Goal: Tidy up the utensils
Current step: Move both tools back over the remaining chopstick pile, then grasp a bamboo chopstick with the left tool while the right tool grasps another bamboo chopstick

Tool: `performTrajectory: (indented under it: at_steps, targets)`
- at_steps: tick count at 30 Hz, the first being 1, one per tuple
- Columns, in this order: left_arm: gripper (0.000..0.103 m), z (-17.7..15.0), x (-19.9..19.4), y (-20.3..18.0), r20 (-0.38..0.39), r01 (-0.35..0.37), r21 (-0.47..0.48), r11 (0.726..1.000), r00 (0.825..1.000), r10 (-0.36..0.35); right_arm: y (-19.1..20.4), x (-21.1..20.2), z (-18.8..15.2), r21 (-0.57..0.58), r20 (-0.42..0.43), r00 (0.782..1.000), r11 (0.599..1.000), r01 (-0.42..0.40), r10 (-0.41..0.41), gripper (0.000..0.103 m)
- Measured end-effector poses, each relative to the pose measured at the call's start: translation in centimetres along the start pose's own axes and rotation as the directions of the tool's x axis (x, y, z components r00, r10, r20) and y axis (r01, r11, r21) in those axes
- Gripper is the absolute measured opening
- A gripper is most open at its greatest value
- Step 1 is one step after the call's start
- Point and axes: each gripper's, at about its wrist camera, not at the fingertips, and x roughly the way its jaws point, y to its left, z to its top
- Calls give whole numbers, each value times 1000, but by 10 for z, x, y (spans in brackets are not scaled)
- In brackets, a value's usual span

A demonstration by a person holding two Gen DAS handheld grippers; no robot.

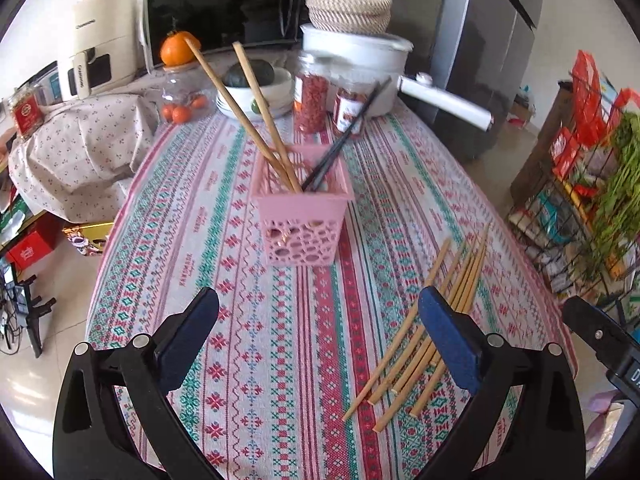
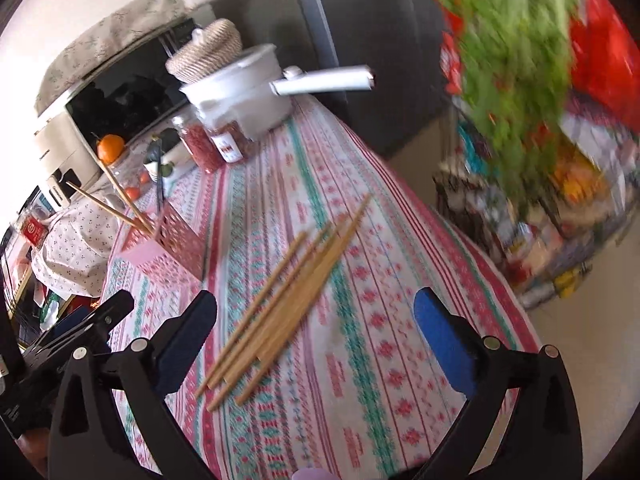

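A pink perforated utensil holder (image 1: 302, 216) stands mid-table and holds two wooden chopsticks (image 1: 256, 120) and a dark pair (image 1: 344, 140). Several loose wooden chopsticks (image 1: 424, 336) lie on the patterned tablecloth to its right. My left gripper (image 1: 320, 320) is open and empty, in front of the holder; its right finger (image 1: 452, 340) covers part of the loose pile. In the right wrist view the loose chopsticks (image 2: 288, 300) lie between the open, empty fingers of my right gripper (image 2: 316, 320), and the holder (image 2: 164, 252) is at far left. The right gripper's body (image 1: 608, 344) shows at the left view's right edge.
At the table's far end stand a white pot with a long handle (image 1: 360, 64), two jars of red contents (image 1: 312, 96), a bowl stack (image 1: 256, 88) and oranges (image 1: 180, 48). A microwave (image 1: 224, 4) sits behind. A wire rack of goods (image 1: 580, 200) stands right of the table.
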Motion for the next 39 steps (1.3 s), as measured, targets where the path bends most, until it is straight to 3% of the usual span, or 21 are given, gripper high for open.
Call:
performTrajectory:
  at_steps: [5,9,12,16,18,20,23,27,31,33,35,39]
  targets:
    - [96,-13,26,-18,-125,61,44,997,991,-55,-32,-1,-20,128,-94,996,992,-2,14,96]
    - [96,-13,46,-52,-193,118,117,986,977,-94,-50,-2,-24,212,-122,992,977,-14,41,96]
    - [96,4,62,-82,-201,113,182,977,977,-76,-56,-2,-22,230,-132,990,973,-13,45,96]
    - [94,36,88,-110,-236,147,191,970,967,-100,-61,0,-19,250,-146,988,968,-19,57,96]
    - [83,49,103,-121,-266,145,189,971,960,-92,-62,2,-20,249,-159,985,968,-23,64,96]
    - [66,57,120,-128,-314,140,181,973,946,-77,-62,4,-21,247,-171,983,969,-26,70,96]
    - [53,62,144,-136,-373,113,184,976,927,-37,-64,8,-22,260,-192,977,965,-38,91,96]
    - [40,62,165,-141,-408,85,226,970,913,15,-67,10,-23,277,-203,973,960,-46,105,96]
    - [28,58,177,-142,-445,115,214,970,895,-8,-64,14,-23,263,-219,970,964,-43,103,96]
    - [24,56,175,-144,-424,113,239,964,906,-1,-64,18,-23,263,-229,968,964,-38,101,96]
    - [11,53,172,-145,-419,125,252,960,908,-8,-64,20,-23,266,-234,968,964,-26,91,96]
    - [10,47,157,-133,-375,121,260,958,927,-15,-62,27,-22,254,-234,971,967,21,40,96]
